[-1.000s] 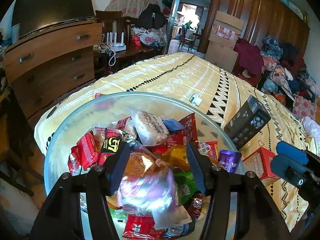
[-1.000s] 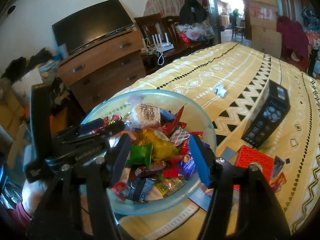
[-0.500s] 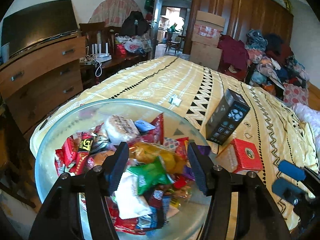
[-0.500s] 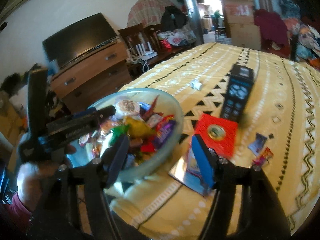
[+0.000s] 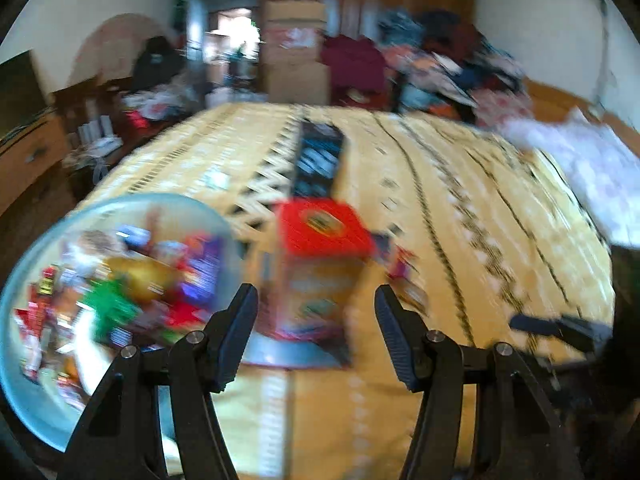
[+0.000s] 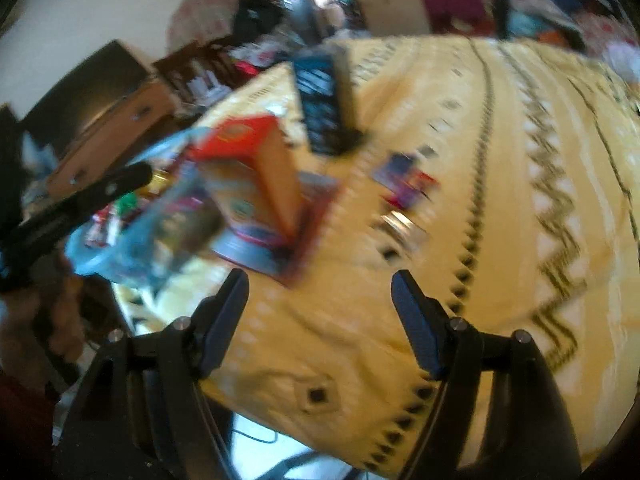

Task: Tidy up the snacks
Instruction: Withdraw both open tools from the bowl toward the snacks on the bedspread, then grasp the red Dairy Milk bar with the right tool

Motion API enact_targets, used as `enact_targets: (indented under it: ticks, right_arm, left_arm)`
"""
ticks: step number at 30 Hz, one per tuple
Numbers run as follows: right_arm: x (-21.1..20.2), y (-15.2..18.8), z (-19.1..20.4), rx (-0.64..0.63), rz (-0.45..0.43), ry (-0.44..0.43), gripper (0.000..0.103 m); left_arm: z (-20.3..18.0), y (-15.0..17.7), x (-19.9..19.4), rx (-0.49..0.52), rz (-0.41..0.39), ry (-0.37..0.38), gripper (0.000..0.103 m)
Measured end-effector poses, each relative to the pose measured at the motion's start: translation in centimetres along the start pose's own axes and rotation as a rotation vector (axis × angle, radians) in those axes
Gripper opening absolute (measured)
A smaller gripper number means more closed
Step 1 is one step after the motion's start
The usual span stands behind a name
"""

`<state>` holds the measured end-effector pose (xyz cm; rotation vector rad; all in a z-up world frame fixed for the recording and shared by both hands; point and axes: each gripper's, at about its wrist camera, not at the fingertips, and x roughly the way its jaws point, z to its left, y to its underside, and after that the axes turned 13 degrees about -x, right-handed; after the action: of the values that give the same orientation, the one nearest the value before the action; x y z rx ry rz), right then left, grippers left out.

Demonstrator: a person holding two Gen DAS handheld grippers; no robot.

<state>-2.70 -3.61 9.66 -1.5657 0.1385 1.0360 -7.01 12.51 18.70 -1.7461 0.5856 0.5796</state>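
Surface: a bed under a yellow spread with black zigzag bands (image 5: pixel 460 216) carries everything; both views are smeared by motion.
Bowl: a round, clear glass bowl (image 5: pixel 36 408) sits at the near left corner of the bed, heaped with mixed wrapped snacks (image 5: pixel 120 280) in red, green, purple and gold.
Red-topped box: a squarish carton with a red lid and orange sides (image 5: pixel 320 256) stands just beside the bowl, on its right, on a flat glossy packet.
Dark box: a tall black carton with pale print (image 5: pixel 320 156) stands beyond the red-topped one, farther up the bed.
Loose snacks: a few small wrapped pieces in purple and red (image 6: pixel 404 184) lie on the spread to the right of the red-topped box, apart from the bowl.
Left tongs: the left tongs (image 5: pixel 316 328) stand about half open with nothing between the pads; they point over the bed toward the red-topped box.
Right tongs: the right tongs (image 6: pixel 320 312) have just been opening and now stand wide, empty, over bare spread near the bed's edge.
Done so far: most snacks appear gathered in the bowl already.
Left to do: by my judgement the loose pieces still need collecting, and the two boxes may need a place too; neither tongs has hold of anything yet.
Likely step: a reach across toward the stray pieces seems under way, though which item is the target I cannot tell.
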Motion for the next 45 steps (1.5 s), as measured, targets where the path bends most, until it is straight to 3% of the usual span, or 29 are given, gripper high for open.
enact_targets:
  ticks: [7, 13, 18, 20, 22, 28, 33, 37, 41, 43, 45]
  right_arm:
    - [1.1, 3.1, -5.0, 0.092, 0.062, 0.044, 0.075]
    - [4.4, 3.0, -7.1, 0.091, 0.112, 0.005, 0.075]
    - [8.2, -1.4, -9.6, 0.098, 0.094, -0.035, 0.074]
    - [10.2, -3.8, -10.5, 0.072, 0.102, -0.033, 0.068]
    - [13.0, -7.0, -11.0, 0.014, 0.126, -0.034, 0.052]
    - [21.6, -13.8, -11.5, -0.097, 0.216, 0.006, 0.049]
    - [26.3, -13.1, -10.8, -0.168, 0.329, -0.006, 0.050]
    - [23.0, -9.1, -9.0, -0.217, 0.354, -0.063, 0.050]
    - [16.5, -2.2, -7.4, -0.297, 0.419, -0.066, 0.050]
    - [12.4, 0.4, -8.5, -0.255, 0.401, -0.029, 0.049]
    - [8.3, 1.7, -9.8, -0.178, 0.327, 0.014, 0.049]
  left_arm:
    - [-5.5, 4.9, 3.1, 0.139, 0.154, 0.080, 0.062]
    - [-6.7, 7.7, 6.1, 0.164, 0.263, 0.091, 0.062]
    - [-6.6, 8.5, 7.8, 0.159, 0.313, 0.108, 0.062]
    - [-6.8, 8.7, 8.1, 0.162, 0.320, 0.125, 0.062]
    - [-7.0, 8.8, 8.3, 0.170, 0.322, 0.141, 0.062]
    - [-7.9, 9.3, 8.8, 0.208, 0.335, 0.183, 0.062]
    - [-7.9, 9.7, 10.1, 0.217, 0.372, 0.189, 0.062]
    - [-7.0, 9.7, 10.3, 0.180, 0.390, 0.205, 0.062]
    - [-6.5, 10.0, 10.1, 0.160, 0.399, 0.211, 0.062]
    - [-6.4, 10.2, 9.8, 0.163, 0.397, 0.209, 0.062]
    - [-6.4, 10.6, 9.5, 0.165, 0.402, 0.209, 0.062]
